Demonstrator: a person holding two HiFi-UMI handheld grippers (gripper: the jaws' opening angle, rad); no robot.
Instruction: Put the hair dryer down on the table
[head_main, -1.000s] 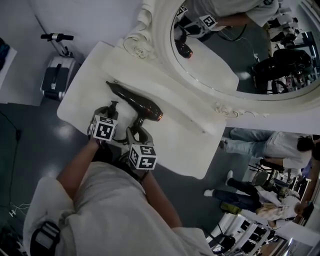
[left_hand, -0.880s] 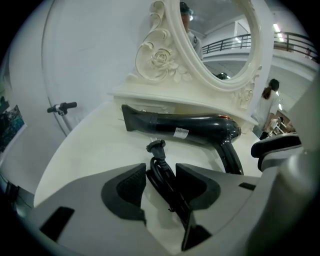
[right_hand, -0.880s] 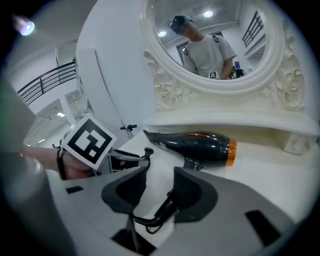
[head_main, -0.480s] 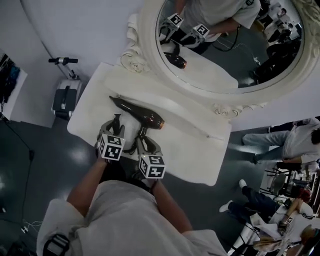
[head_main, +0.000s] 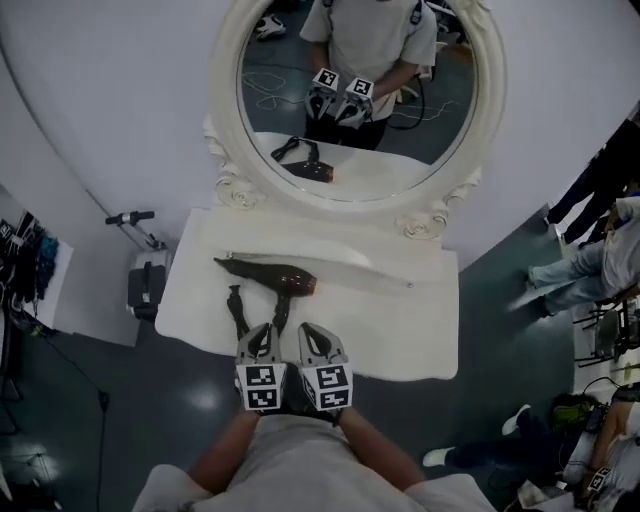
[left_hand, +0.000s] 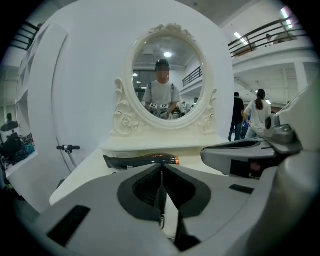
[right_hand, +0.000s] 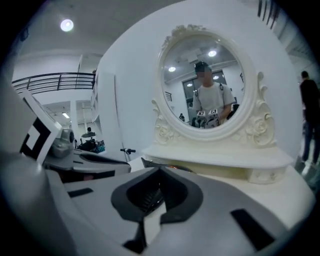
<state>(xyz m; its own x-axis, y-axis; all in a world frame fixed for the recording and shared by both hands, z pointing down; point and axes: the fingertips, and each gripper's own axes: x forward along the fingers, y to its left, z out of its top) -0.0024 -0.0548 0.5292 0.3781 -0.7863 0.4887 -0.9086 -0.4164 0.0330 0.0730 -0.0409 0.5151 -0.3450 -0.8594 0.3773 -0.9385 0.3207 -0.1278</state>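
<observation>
We've let go and backed off: glossy dark hair dryer rests on the white dressing table, left gripper closing empty, right gripper clenched empty. Looks done.

White tabletop with curved edges, set against a curved white wall. Oval mirror in a carved white frame with rosettes, at the tabletop's far edge. Dark grey glossy floor. Small grey-and-black machine with a handlebar, off the tabletop's left edge. Round ceiling lamp, lit. Railed upper gallery. Bystanders off the right edge.
</observation>
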